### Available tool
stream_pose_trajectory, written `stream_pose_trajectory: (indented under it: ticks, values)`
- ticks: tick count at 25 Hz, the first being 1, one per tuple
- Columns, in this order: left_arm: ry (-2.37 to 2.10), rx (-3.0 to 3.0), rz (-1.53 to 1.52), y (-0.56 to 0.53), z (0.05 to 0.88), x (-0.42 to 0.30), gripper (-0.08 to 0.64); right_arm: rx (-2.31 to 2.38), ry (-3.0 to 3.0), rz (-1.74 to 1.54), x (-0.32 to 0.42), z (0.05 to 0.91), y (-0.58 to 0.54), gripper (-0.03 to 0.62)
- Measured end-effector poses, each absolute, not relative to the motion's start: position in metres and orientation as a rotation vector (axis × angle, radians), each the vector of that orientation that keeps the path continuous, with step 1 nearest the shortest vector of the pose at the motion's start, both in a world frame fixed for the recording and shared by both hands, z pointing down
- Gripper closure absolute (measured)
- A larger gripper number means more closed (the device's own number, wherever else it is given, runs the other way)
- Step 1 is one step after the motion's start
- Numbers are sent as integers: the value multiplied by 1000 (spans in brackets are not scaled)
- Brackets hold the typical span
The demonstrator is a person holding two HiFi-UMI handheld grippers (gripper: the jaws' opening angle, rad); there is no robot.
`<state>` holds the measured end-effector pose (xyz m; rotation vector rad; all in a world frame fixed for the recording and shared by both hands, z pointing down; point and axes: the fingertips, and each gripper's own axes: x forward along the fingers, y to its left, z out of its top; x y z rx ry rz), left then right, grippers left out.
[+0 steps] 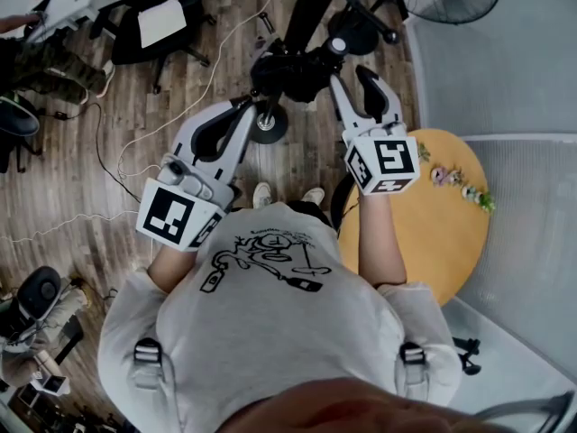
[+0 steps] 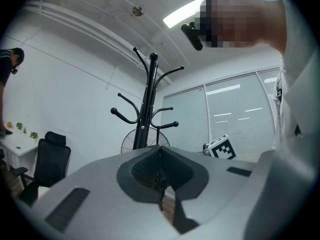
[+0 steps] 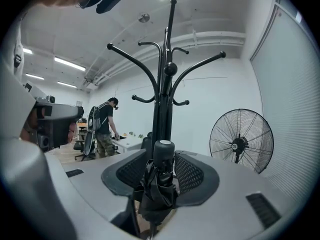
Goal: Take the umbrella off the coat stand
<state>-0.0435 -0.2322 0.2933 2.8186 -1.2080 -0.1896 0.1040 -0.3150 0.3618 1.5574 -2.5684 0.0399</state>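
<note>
A folded black umbrella (image 3: 159,184) stands upright between the jaws of my right gripper (image 3: 162,156), its round-capped handle on top. The jaws stand wide on either side and the pads do not clearly press on it. From the head view the umbrella (image 1: 288,72) is a dark bundle beside the black coat stand (image 1: 311,7), just left of my right gripper (image 1: 352,78). My left gripper (image 1: 257,106) points at the bundle from the left with its jaws together. In the left gripper view the left gripper (image 2: 160,151) shows only a narrow slit, and the coat stand (image 2: 147,109) rises behind it.
A pedestal fan (image 3: 241,140) stands right of the coat stand (image 3: 165,99). A round yellow table (image 1: 442,233) is at my right, an office chair (image 1: 158,25) at the far left. Cables (image 1: 117,165) run over the wood floor. A person (image 3: 105,124) stands at a desk behind.
</note>
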Motion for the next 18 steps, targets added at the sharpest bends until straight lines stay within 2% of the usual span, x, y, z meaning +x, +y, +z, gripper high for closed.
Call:
stream_pose_trajectory:
  ticks: [18]
  values:
    - [-1221,2809,-199,-228,292,-50,551,1496,-2562,49,85,372,-355,377]
